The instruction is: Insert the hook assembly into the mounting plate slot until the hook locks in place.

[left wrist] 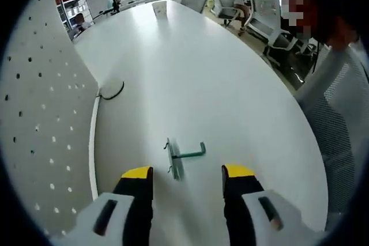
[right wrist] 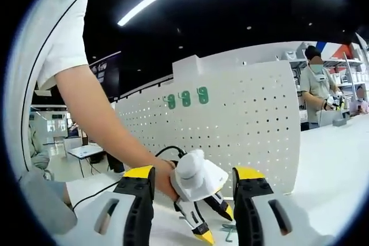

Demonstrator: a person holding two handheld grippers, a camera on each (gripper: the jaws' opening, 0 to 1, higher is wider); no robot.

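The green hook assembly (left wrist: 183,156) lies loose on the white worktop (left wrist: 219,84), just ahead of the left hand-held gripper (left wrist: 187,172). That gripper's yellow-tipped jaws stand apart, released, with nothing between them; the hook sits near the gap but is not touched. To one side in the left gripper view stands the white perforated mounting plate (left wrist: 40,125), a pegboard panel set upright on the worktop, with a dark cable (left wrist: 112,93) curling at its foot.

In the right gripper view the right hand-held gripper (right wrist: 193,176) is also released and empty, held back and facing the pegboard (right wrist: 230,125). Three green hooks (right wrist: 185,98) already hang in a row near the panel's top. A person's hand (right wrist: 164,177) brings the left gripper down toward the worktop, and a bit of green, probably the hook, shows below its jaws.

As a judgement, the task has barely begun: the hook has not yet been picked up, so grasping it, carrying it to a slot in the plate and pressing it in until it locks all remain.
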